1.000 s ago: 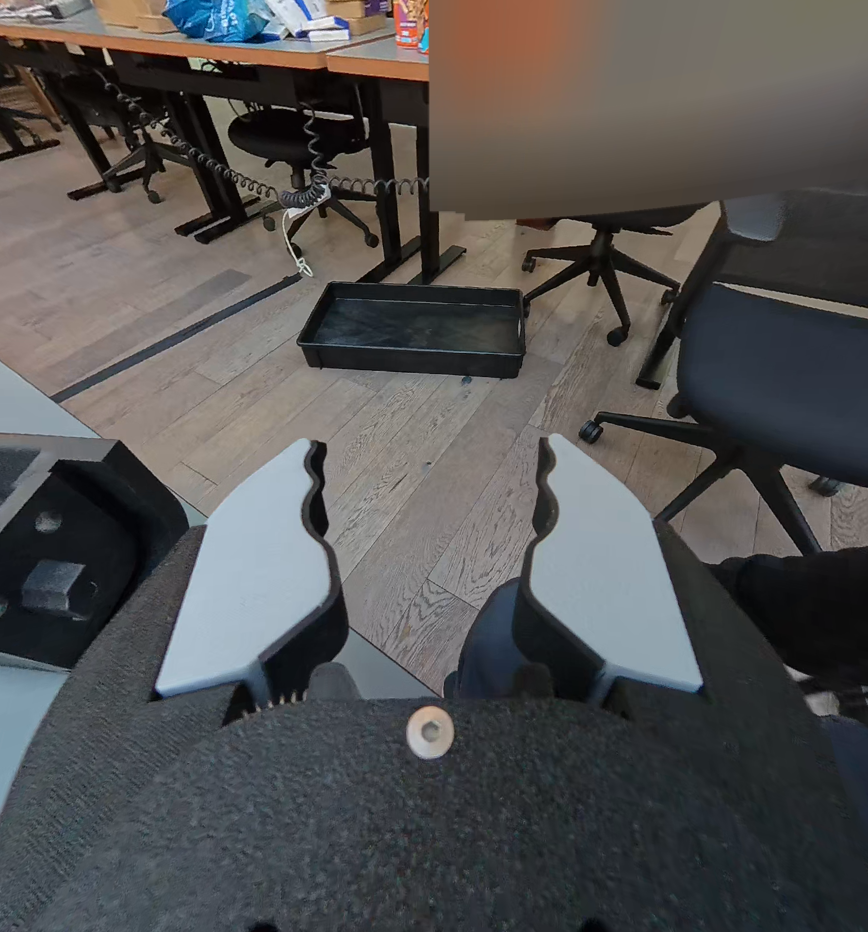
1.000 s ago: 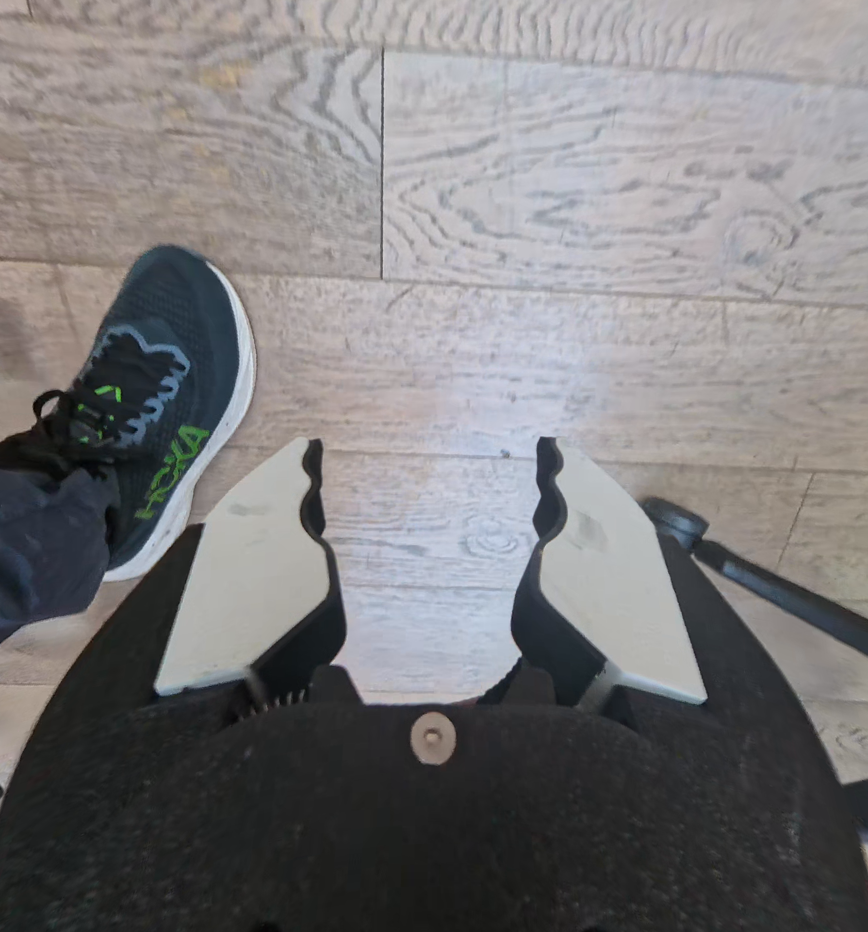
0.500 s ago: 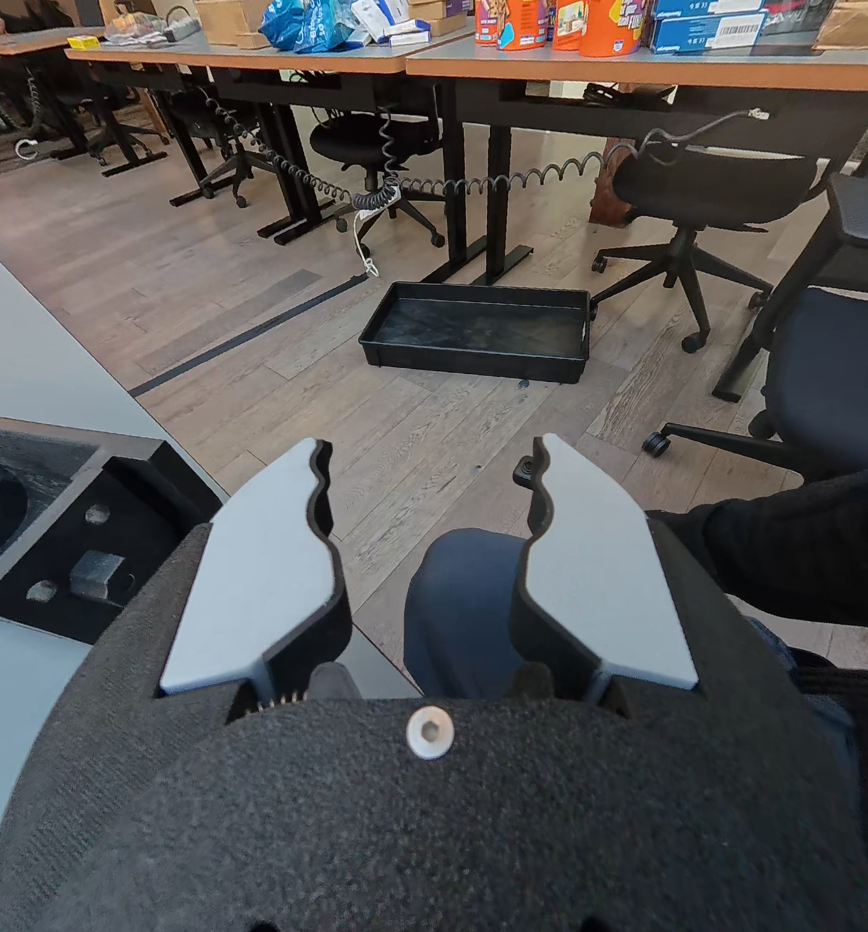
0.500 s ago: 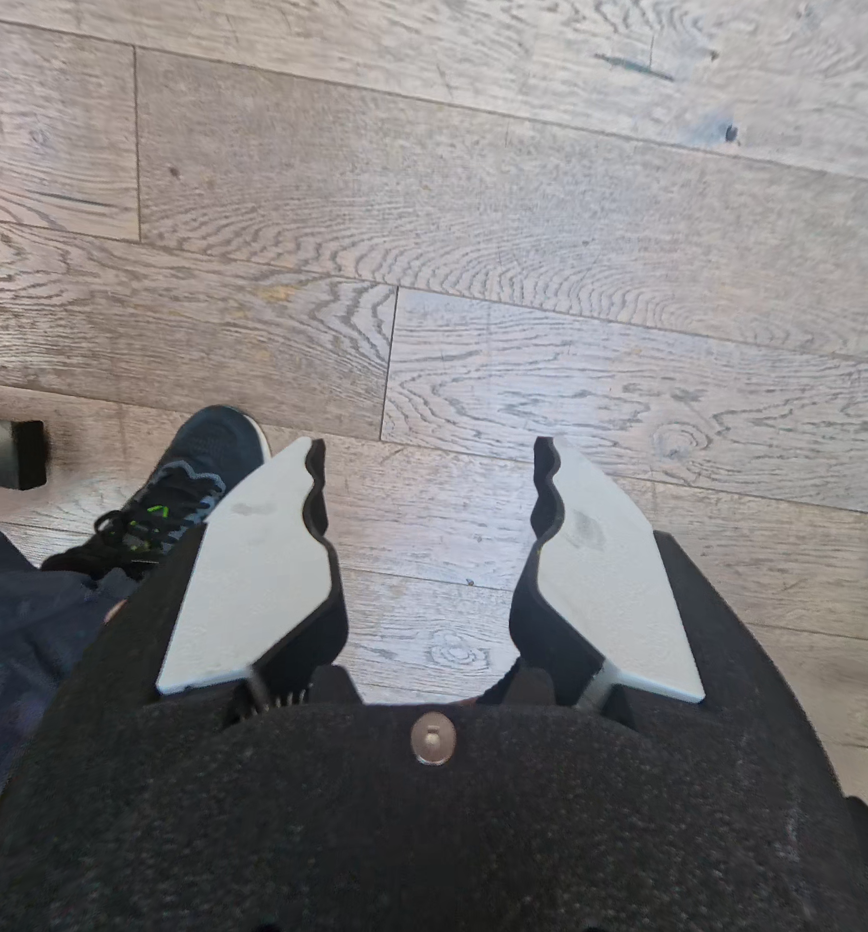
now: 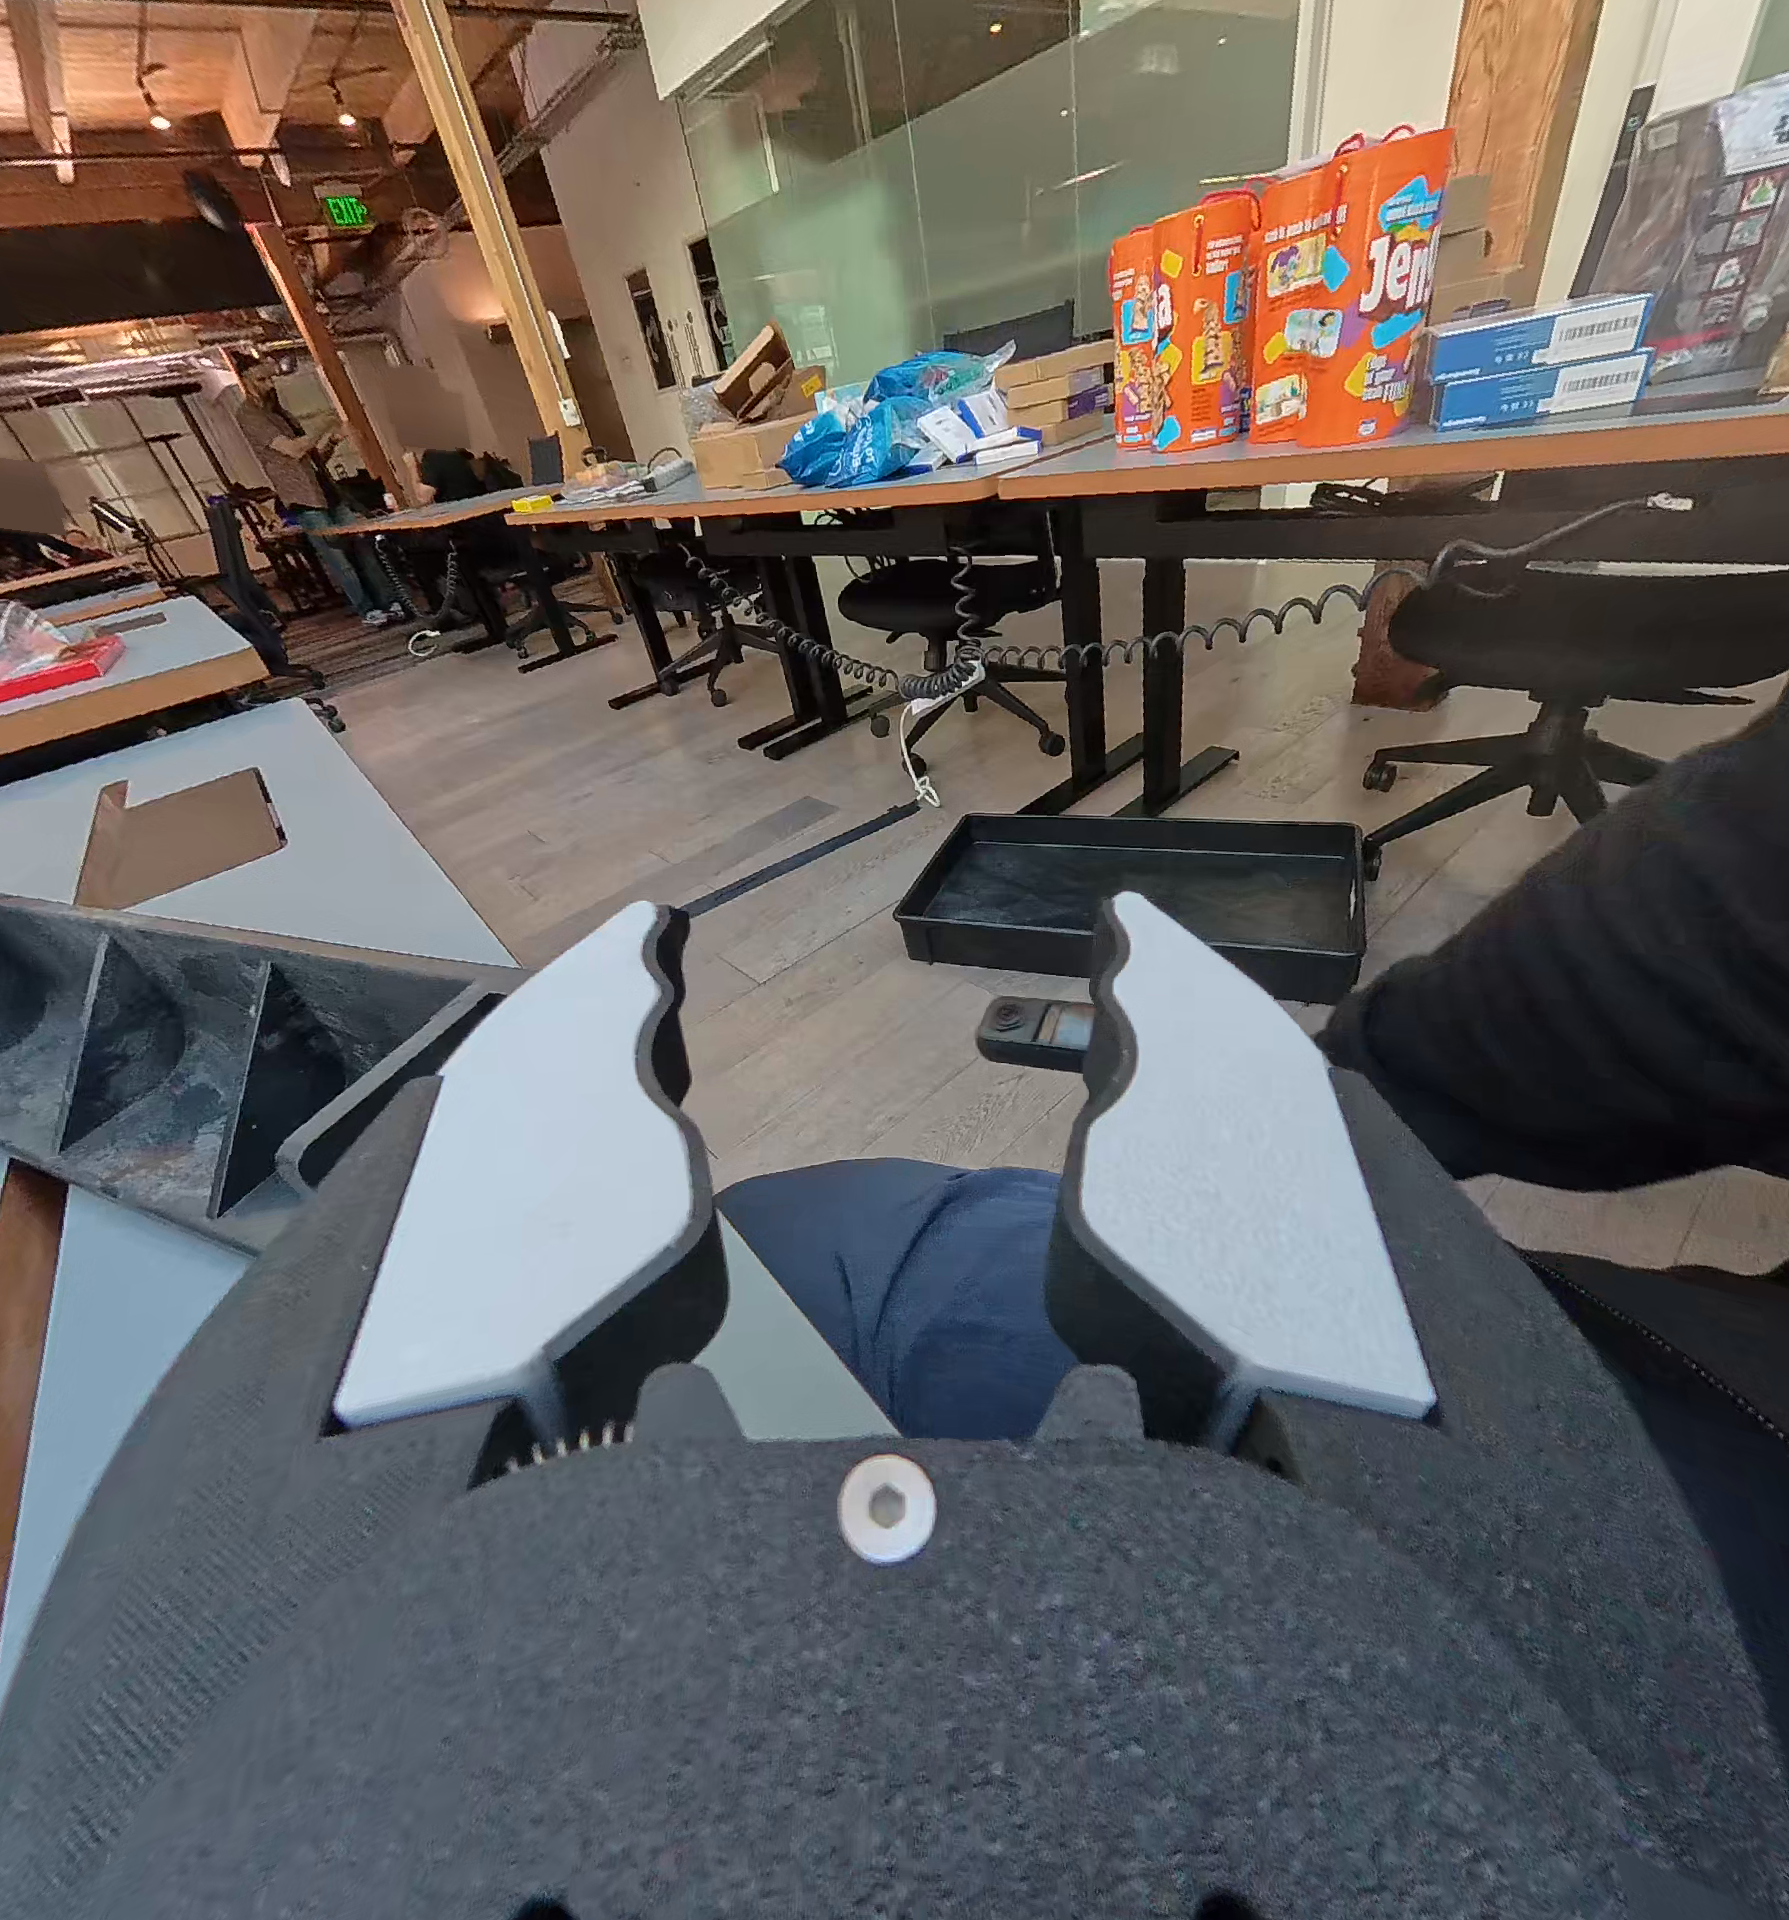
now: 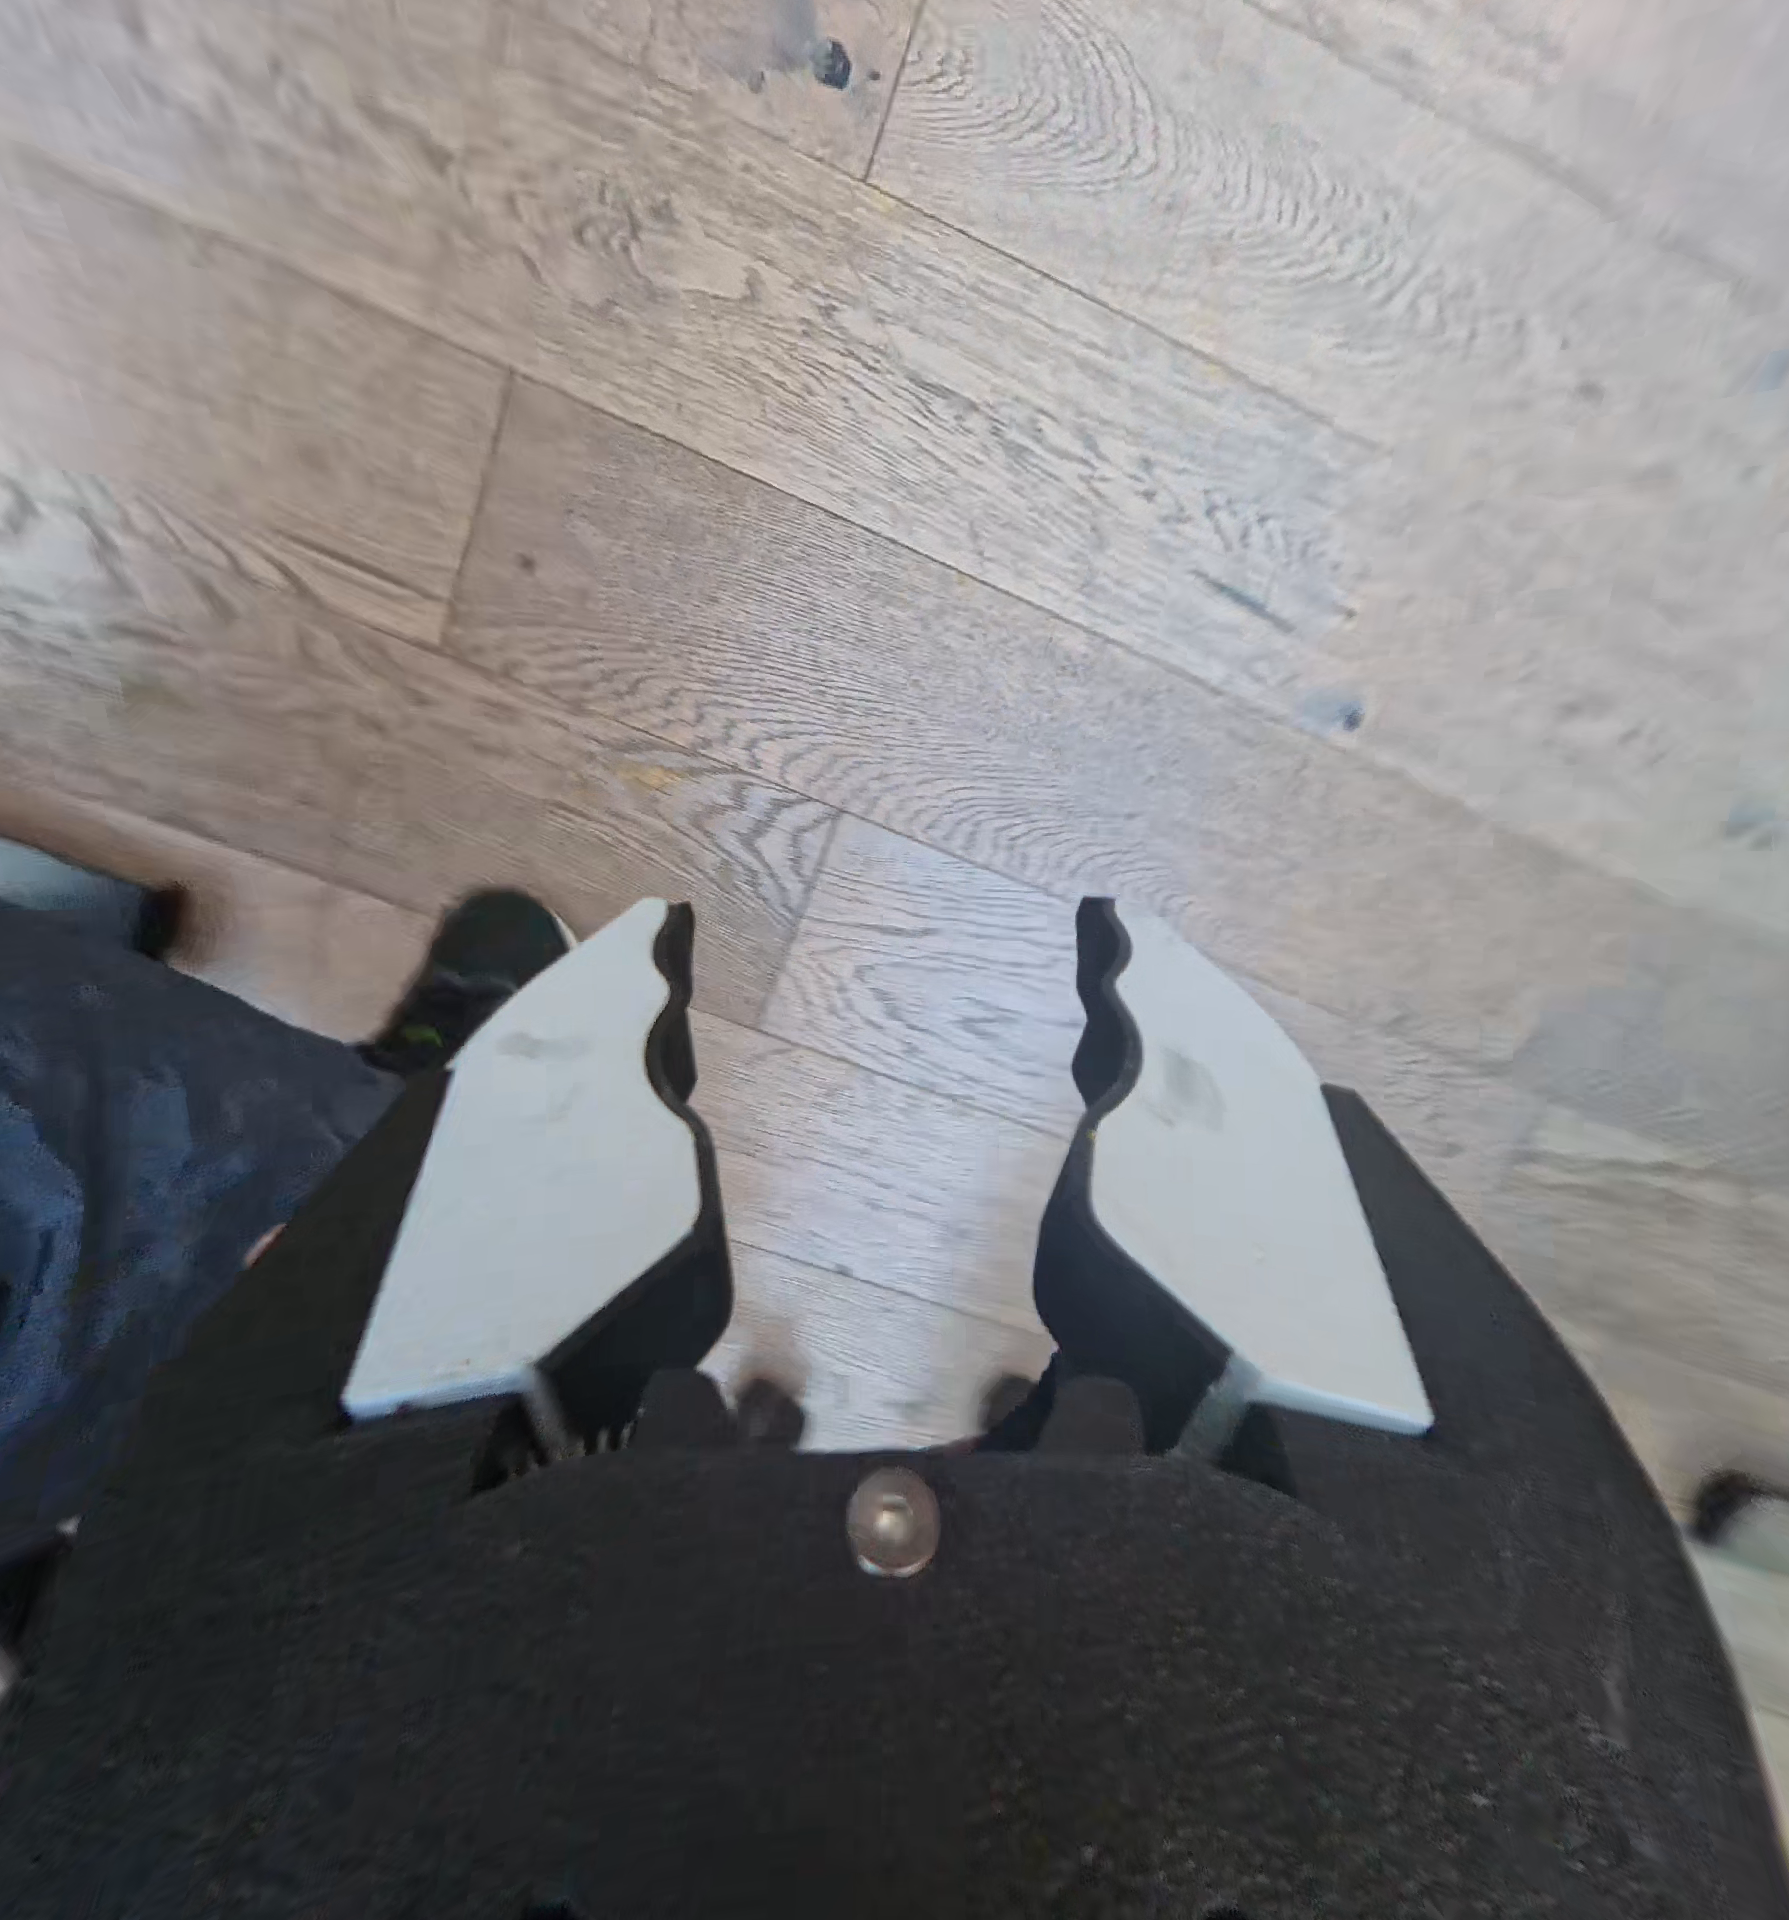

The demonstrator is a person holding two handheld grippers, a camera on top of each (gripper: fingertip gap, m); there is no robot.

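Left claw [image 5: 890,935]: my fingers stand apart with nothing between them; it hangs over my knee [image 5: 911,1278], pointing out across the room.
Right claw [image 6: 885,925]: fingers apart too, nothing held; it points straight down at the wood floor [image 6: 973,520], with my shoe [image 6: 474,956] just left of the left finger.
Nearest to left claw: the corner of the table [image 5: 329,852] and a black ribbed block [image 5: 142,1039] on it, both to its left and close by.
Ahead of left claw: a small camera [image 5: 1035,1031] shows low between the fingertips; I cannot tell whether it lies on the floor. Beyond it, slightly right, a black tray [image 5: 1129,940] sits on the floor, its long axis running across my line of sight.
Right of left claw: my black sleeve [image 5: 1648,987], reaching down past the tray's right end.
Far side: orange boxes [image 5: 1285,301] on a long table, well apart from both claws.
Which claw is nearer the tray: I judge the left, since only it faces that way.
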